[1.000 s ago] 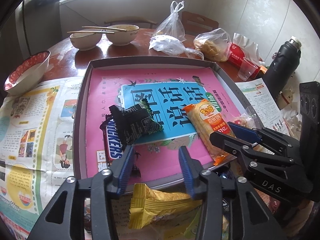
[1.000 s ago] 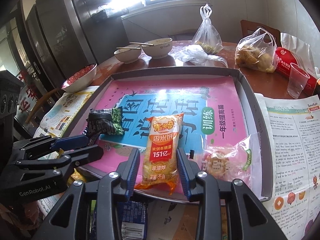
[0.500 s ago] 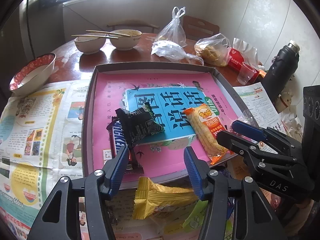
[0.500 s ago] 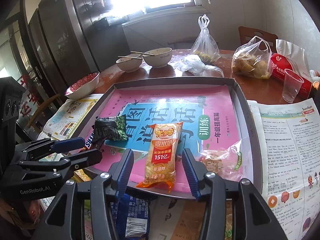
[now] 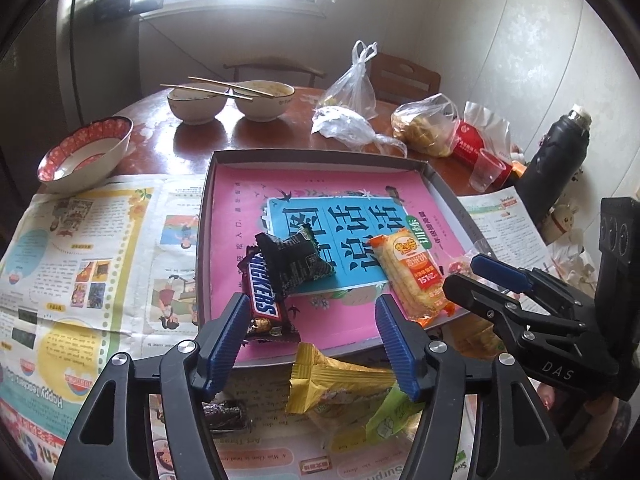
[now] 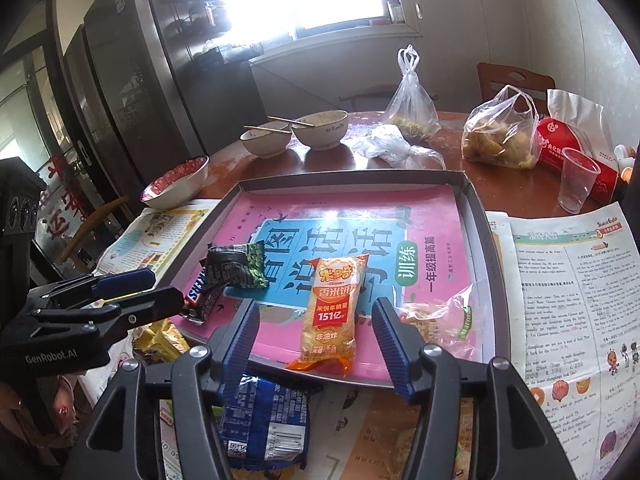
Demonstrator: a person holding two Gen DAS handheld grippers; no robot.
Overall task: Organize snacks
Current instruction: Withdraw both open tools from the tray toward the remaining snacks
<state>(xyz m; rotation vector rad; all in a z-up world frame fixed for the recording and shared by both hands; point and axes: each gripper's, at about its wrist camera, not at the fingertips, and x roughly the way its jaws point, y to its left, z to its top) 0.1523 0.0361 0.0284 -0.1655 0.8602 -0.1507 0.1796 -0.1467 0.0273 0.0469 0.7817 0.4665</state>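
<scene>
A grey tray lined with a pink and blue book cover holds a Snickers bar, a dark green packet, an orange rice cracker pack and a clear bag of snacks. My left gripper is open and empty above a yellow packet in front of the tray. My right gripper is open and empty, above the tray's near edge and a blue packet.
Newspapers lie on both sides of the tray. Behind it are two bowls with chopsticks, a red-rimmed bowl, plastic bags, a clear cup and a black flask.
Both grippers have pulled back and up from the tray and opened wider. The snacks in the tray have not moved.
</scene>
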